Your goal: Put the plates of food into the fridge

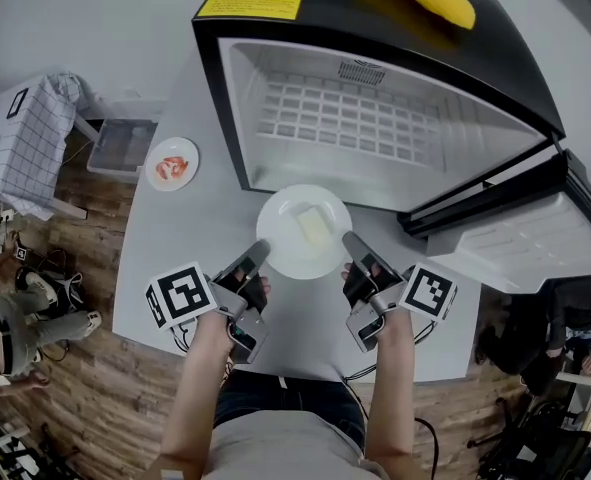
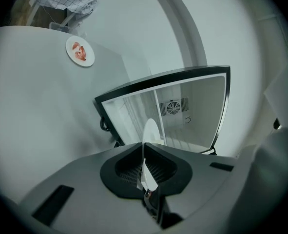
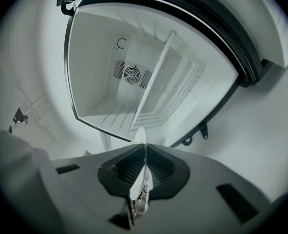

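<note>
- Item in hand: round white plate [image 1: 279, 259] bearing a pale yellow slab of food [image 1: 313, 226]. It is held in front of the open mouth of the black fridge with white interior [image 1: 375, 118], not yet inside.
- Left tool [image 1: 258, 253]: jaws closed on the plate's near-left rim. The rim shows edge-on between the pads in the left gripper view.
- Right tool [image 1: 350, 240]: jaws pinched on the plate's right rim, likewise edge-on in the right gripper view.
- Step, as judged: carry the plate in and set it on the white wire shelf [image 1: 345, 118].
- Method advised:
  - Keep both tools at one height, so the plate stays flat and the slab does not slide.
  - Advance both together, keeping the spacing constant, as a twist could slip a rim from a pinch.
  - Clear the fridge's lower lip before lowering.
  - Release only once the plate rests on the shelf.
- Pose: both forearms reach forward from the lower edge of the head view. The tools angle inward towards the plate and lie near level, noses slightly down, with their marker cubes turned outward.
- Also present: a second small white plate with red food [image 1: 185, 149], well apart on the grey worktop [image 1: 175, 258], left of the fridge.
</note>
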Demonstrator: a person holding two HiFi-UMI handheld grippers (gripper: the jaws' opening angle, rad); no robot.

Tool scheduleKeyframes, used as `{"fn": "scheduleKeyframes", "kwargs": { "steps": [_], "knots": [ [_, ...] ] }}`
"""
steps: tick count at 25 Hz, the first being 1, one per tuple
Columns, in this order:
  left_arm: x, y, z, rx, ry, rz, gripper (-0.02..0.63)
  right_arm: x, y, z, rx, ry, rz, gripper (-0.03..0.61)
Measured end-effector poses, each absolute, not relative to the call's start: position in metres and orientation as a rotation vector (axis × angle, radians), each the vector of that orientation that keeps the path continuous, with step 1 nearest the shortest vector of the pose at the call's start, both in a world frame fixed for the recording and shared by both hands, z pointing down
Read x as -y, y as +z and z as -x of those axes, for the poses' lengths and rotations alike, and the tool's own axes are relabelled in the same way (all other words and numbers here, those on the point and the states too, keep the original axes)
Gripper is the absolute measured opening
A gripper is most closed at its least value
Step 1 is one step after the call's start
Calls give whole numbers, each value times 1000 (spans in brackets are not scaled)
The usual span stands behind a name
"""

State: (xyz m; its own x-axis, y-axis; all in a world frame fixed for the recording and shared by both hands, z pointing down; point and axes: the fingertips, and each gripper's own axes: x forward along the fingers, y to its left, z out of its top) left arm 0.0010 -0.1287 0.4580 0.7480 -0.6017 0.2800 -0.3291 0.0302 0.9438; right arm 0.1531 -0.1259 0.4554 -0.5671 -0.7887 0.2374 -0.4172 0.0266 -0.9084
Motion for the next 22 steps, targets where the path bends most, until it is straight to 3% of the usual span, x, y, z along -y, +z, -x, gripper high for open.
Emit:
{"fn": "scheduleKeyframes", "kwargs": {
  "steps": [22],
  "knots": [
    [208,396,-7,777,-432,-1575,17,215,400,-158,-1931,-1500,1245,26]
  ]
}}
